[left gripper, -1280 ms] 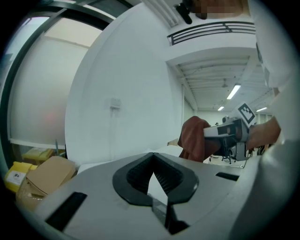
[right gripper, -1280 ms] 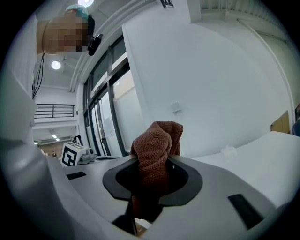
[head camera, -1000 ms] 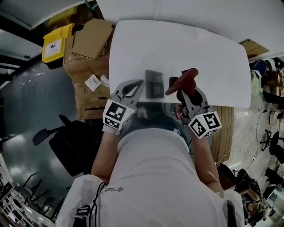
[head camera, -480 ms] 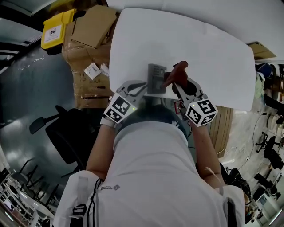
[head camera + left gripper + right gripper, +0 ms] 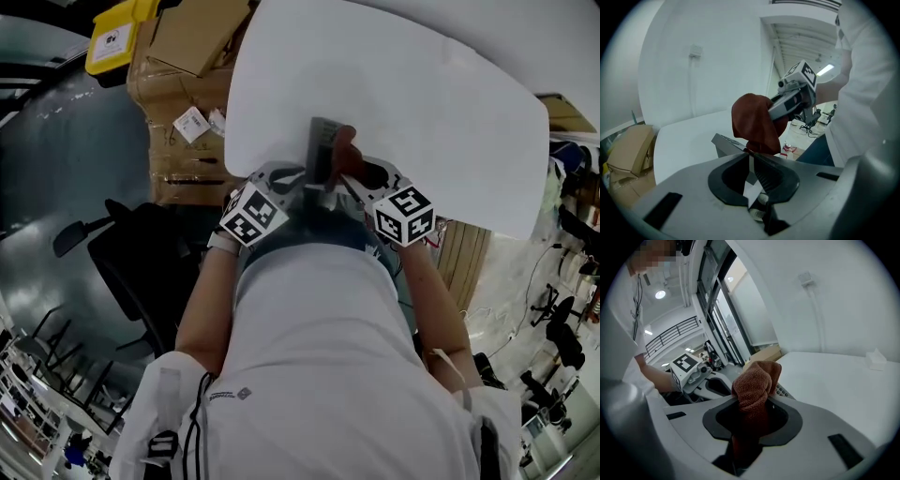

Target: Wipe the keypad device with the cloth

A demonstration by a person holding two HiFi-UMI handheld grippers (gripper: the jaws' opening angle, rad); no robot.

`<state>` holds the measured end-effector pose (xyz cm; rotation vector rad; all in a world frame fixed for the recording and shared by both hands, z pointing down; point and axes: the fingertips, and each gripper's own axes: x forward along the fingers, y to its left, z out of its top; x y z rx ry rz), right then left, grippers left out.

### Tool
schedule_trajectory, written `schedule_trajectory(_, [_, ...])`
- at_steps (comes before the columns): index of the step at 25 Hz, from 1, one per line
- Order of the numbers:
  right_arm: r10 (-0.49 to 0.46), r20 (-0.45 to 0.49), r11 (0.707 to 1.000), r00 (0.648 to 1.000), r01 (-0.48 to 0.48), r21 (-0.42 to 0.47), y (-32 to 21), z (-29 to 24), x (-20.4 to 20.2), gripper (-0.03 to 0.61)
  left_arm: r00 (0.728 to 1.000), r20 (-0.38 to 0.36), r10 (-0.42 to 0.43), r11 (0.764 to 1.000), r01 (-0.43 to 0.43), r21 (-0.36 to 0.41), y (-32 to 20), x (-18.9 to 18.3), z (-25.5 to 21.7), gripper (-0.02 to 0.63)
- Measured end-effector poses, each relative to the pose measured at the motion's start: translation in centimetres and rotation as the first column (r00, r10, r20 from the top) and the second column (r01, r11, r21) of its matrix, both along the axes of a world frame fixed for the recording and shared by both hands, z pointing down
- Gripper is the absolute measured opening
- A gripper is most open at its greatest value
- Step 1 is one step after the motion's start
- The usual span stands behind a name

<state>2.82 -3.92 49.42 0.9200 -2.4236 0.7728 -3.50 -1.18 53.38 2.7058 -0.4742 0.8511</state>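
White, smooth table top (image 5: 450,103) fills the upper frame of the head view. The grey, slab-shaped keypad device (image 5: 322,150) is seen at frame centre, by the table's lower edge. Its long axis runs up-frame and it appears tipped off the flat. Its near end is pinched by the left gripper (image 5: 750,153), jaws drawn to a thin slit. The rust-brown, nubby cloth (image 5: 757,380) is bunched and clamped tight in the right gripper (image 5: 755,401). The wad sits at the device's right side, touching the keyed face. Judged: a stroke along the long axis is called for, made by the right gripper.
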Motion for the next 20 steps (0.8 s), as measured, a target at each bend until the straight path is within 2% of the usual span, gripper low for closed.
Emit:
schedule_trajectory(4, [-0.07,-0.008,0.996,0.998,0.069,-0.062,1.1,2.0,-1.3,0.101,1.0,0.019,-0.013,1.0,0.014,-0.022,0.2,0.2,1.1,0.015])
schedule_trajectory(13, [-0.17,-0.041,0.971,0.985,0.16,-0.175,2.8,5.8,-3.4,0.101,0.999,0.037,-0.04,0.998,0.042,-0.046,0.0,0.8,2.9,0.014])
schedule_trajectory(20, [-0.16,-0.051,0.962,0.986,0.145,-0.231,3.0,7.8,-3.7,0.101,0.998,0.043,-0.046,0.997,0.048,-0.052,0.0,0.9,3.7,0.014])
